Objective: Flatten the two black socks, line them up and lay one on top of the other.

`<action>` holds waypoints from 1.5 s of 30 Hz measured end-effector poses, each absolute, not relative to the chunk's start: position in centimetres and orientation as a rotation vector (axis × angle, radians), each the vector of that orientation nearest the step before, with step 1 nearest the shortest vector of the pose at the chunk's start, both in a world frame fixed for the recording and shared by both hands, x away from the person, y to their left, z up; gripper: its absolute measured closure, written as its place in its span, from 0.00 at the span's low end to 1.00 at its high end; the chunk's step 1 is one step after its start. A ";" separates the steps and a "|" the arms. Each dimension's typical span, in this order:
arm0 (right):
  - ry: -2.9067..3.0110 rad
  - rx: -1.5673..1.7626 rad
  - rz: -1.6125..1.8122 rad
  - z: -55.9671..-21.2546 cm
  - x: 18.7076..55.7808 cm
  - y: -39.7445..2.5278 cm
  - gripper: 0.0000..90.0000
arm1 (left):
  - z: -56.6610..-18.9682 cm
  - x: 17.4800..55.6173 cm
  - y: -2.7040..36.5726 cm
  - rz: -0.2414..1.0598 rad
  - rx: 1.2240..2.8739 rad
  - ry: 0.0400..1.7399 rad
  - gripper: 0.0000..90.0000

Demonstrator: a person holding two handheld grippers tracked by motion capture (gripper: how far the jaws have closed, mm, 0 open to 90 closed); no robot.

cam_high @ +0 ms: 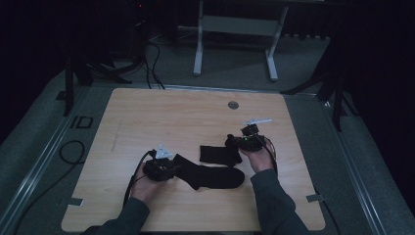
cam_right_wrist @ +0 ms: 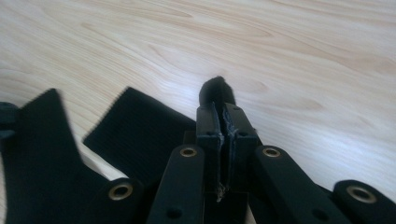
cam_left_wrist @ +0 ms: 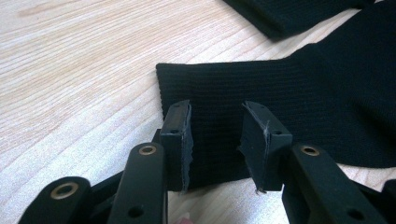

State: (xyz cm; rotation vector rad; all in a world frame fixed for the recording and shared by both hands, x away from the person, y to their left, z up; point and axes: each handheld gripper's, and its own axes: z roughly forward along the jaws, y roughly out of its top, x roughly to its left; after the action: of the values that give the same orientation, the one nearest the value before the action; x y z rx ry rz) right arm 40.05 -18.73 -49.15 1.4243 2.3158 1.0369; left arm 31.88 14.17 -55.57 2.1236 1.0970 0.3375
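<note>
1. Dim carpeted floor point(cam_high: 29, 127) surrounded a pale wood-grain bench point(cam_high: 161, 115), with a grey metal table frame point(cam_high: 235, 29) standing beyond it.
2. Two black knitted socks lay near the bench's front: a long sock point(cam_high: 215, 177) and a folded sock point(cam_high: 218, 153) just behind it, nothing blocking either.
3. The left tool point(cam_left_wrist: 217, 135) had its jaws apart, straddling the long sock's ribbed cuff point(cam_left_wrist: 219, 88).
4. The right tool point(cam_right_wrist: 220, 126) was pinched tight on a tuft of the folded sock point(cam_right_wrist: 140, 135).
</note>
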 end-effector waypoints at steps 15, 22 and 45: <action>2.190 1.475 0.874 -50.3 37.1 -23.8 0.70 | -55.6 31.8 14.1 0.340 2.126 1.095 0.70; 2.187 1.368 0.936 -49.1 37.1 -23.5 0.63 | -55.6 31.8 14.1 0.341 2.122 1.095 0.70; 2.623 0.768 0.718 -52.3 39.6 -13.5 0.65 | -55.6 31.8 14.1 0.339 2.122 1.094 0.70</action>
State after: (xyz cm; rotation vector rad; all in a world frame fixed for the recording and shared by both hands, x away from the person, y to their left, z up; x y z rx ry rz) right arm 39.55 -13.53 -52.34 0.7685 2.6226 0.7178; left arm 31.83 14.07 -55.62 2.1219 1.0938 0.3391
